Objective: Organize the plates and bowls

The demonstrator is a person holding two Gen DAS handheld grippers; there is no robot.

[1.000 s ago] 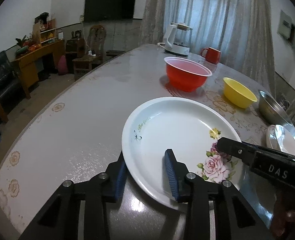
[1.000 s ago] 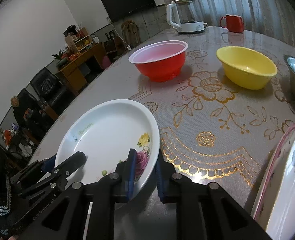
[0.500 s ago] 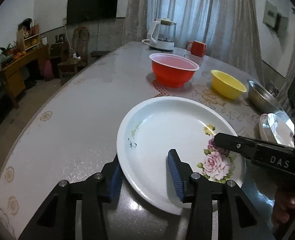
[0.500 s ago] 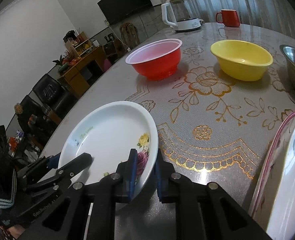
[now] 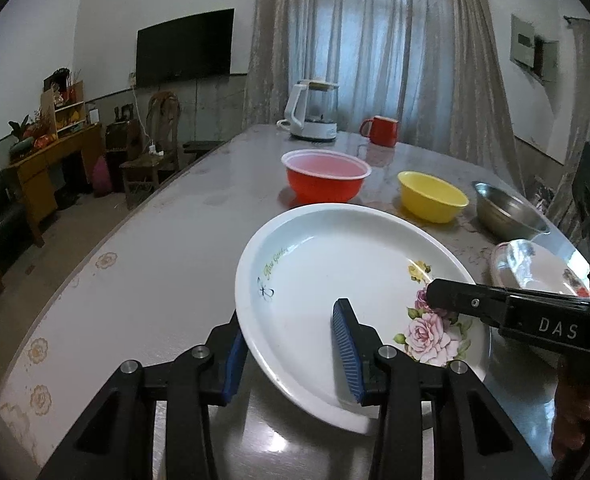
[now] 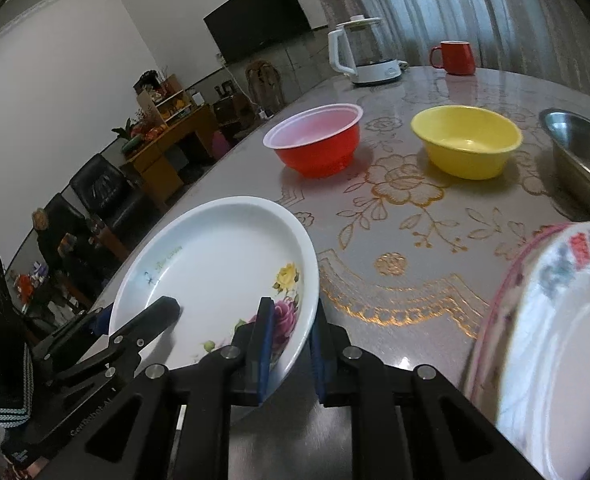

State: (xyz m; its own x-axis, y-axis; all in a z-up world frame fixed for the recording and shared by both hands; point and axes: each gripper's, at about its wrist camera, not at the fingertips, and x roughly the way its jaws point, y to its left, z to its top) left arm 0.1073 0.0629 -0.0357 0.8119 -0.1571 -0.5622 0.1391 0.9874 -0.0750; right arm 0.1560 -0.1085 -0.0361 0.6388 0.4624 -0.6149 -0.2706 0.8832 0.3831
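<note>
A large white plate with pink and yellow flowers is held off the table between both grippers; it also shows in the right wrist view. My left gripper straddles its near left rim, jaws wide apart. My right gripper is shut on its right rim. A red bowl, a yellow bowl and a steel bowl stand beyond. A second flowered plate lies close on the right.
A white kettle and a red mug stand at the far end of the table. The table's left edge drops to the floor, with chairs and a wooden cabinet beyond.
The plate has risen and tilted up with both grippers; the bowls now sit lower behind its far rim. Both grips look unchanged.
</note>
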